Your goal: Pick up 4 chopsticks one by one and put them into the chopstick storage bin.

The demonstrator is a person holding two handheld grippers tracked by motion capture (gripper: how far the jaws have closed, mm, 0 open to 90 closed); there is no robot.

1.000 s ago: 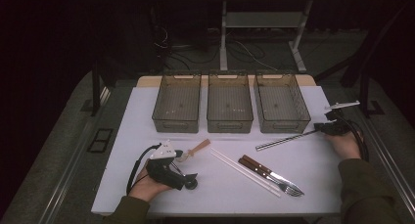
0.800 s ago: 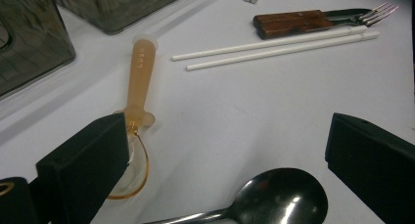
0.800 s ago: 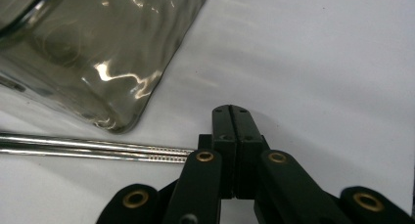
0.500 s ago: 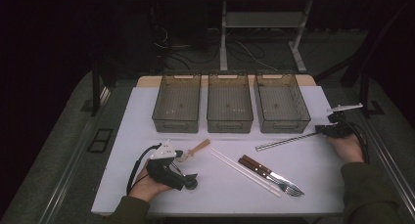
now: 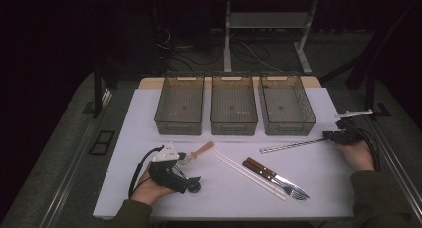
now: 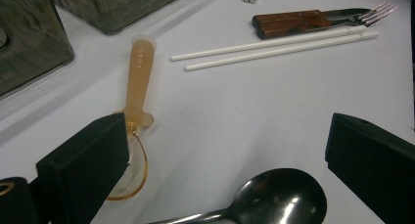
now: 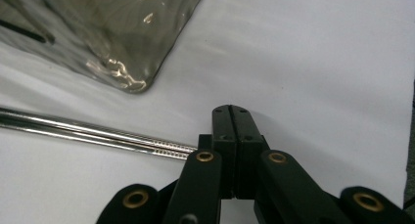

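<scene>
Pressed flat together with nothing between them, the jaws of the right gripper [image 7: 233, 117] sit just beside the near tips of a pair of shiny steel chopsticks [image 7: 98, 133], which lie on the white table [image 7: 318, 62] — whether pad and metal touch cannot be told. From above, that steel pair [image 5: 293, 146] runs in front of the rightmost of three smoky clear plastic bins [image 5: 286, 104], its far end pointing toward the table's middle, and the right gripper [image 5: 334, 136] is at its outer end.

Left of the steel pair lie a wooden-handled knife and fork [image 5: 273, 175], side by side, then two white plastic chopsticks [image 5: 247, 174] — all well apart from the bins.

Further left still, the left gripper [image 5: 191, 185] rests on the table with its jaws spread wide. Between them lies the bowl of a dark metal spoon [image 6: 279, 199], untouched by either pad; a translucent amber plastic spoon [image 6: 137, 82] lies against the left jaw, its handle pointing toward the leftmost bin [image 5: 180, 103]. The middle bin [image 5: 233, 103] stands between the other two.
</scene>
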